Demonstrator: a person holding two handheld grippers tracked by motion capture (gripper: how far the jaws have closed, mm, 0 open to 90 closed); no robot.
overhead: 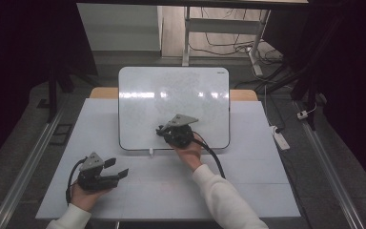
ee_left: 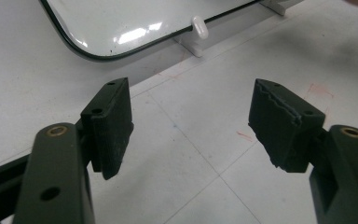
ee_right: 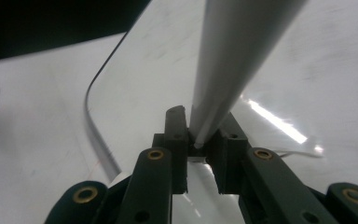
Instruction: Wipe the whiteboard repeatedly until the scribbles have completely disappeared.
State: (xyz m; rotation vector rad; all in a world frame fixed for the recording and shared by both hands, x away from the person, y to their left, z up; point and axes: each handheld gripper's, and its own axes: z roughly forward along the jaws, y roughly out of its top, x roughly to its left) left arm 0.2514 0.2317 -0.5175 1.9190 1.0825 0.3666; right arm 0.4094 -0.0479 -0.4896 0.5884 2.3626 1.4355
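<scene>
- While it rests low on the white table (overhead: 248, 191) at the near left, the left gripper (overhead: 116, 168) has its jaws spread wide with nothing between them; in the left gripper view its pads (ee_left: 114, 123) hang over bare tabletop.
- Just beyond it lies the whiteboard (overhead: 138, 95), flat on the table, its dark-edged near left corner close by, with a small white clip (ee_left: 199, 26) at the near edge.
- Over the board's lower middle, the right gripper (overhead: 164, 131) is clamped on a pale grey marker (ee_right: 233, 60); the right gripper view shows its jaws pinching the marker's end, the barrel running away above the glossy board.
- The marker is too hidden by the hand in the high view to place further.
</scene>
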